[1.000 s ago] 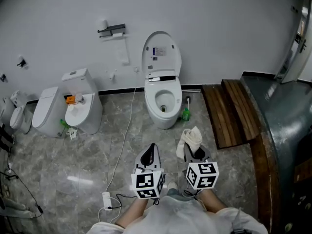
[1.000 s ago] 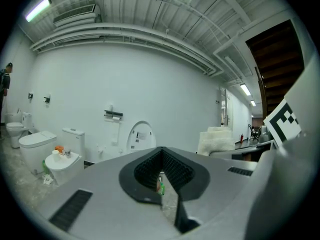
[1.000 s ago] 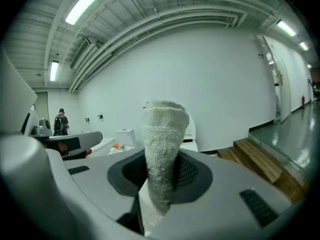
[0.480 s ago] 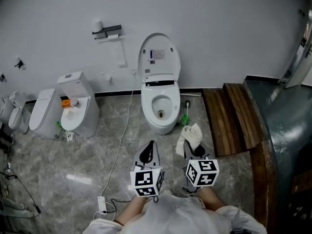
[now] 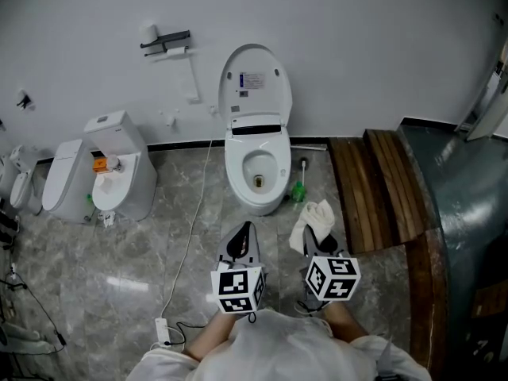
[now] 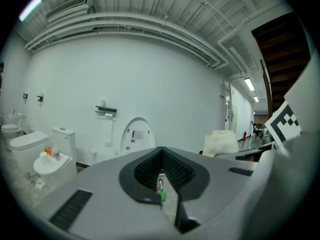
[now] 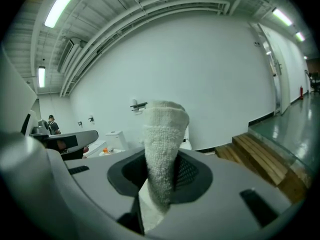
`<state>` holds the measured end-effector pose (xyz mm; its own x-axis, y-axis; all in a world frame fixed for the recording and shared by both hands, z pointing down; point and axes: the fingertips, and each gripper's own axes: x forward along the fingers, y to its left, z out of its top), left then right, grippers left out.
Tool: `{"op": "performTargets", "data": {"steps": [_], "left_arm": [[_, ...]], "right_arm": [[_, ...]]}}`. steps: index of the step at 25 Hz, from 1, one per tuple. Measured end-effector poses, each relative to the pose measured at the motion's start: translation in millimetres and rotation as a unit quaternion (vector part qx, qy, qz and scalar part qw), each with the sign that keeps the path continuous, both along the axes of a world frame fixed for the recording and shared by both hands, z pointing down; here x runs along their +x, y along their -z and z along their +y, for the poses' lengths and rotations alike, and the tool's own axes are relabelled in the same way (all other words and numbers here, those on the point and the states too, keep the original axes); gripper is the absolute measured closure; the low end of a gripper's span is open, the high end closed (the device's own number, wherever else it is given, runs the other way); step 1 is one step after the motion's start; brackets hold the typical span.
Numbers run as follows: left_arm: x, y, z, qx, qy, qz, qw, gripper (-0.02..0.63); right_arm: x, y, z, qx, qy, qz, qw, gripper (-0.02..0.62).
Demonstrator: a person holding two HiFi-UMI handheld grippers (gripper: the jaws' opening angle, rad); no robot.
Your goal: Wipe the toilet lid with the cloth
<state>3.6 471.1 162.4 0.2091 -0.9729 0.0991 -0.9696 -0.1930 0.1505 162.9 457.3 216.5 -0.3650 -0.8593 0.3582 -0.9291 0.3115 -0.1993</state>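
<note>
A white toilet stands against the far wall with its lid raised upright; the lid also shows in the left gripper view. My right gripper is shut on a folded white cloth, which sticks up between its jaws. My left gripper is shut with nothing in it, its jaws meeting at the tip. Both grippers hang side by side over the floor, short of the toilet bowl.
A second white toilet and another fixture stand at the left. A green toilet brush sits right of the toilet. Wooden steps lie to the right. A white cable runs across the marble floor to a plug.
Both grippers have moved forward toward the toilet with the person, the cloth still held in the right one. The toilet now lies nearer in the head view.
</note>
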Motion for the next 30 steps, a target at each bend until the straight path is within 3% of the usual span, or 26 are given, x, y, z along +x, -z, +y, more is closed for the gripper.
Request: {"op": "performTargets", "data": {"steps": [13, 20, 30], "left_arm": [[-11, 0, -111, 0.013, -0.025, 0.005, 0.9996, 0.604], [-35, -1, -190, 0.004, -0.013, 0.033, 0.9994, 0.604], [-90, 2, -303, -0.005, -0.002, 0.017, 0.9998, 0.604]], "right_arm": [[-16, -9, -93, -0.005, -0.021, 0.005, 1.000, 0.499], [-37, 3, -167, -0.009, -0.013, 0.033, 0.999, 0.499], [-85, 13, -290, -0.004, -0.007, 0.026, 1.000, 0.499]]}}
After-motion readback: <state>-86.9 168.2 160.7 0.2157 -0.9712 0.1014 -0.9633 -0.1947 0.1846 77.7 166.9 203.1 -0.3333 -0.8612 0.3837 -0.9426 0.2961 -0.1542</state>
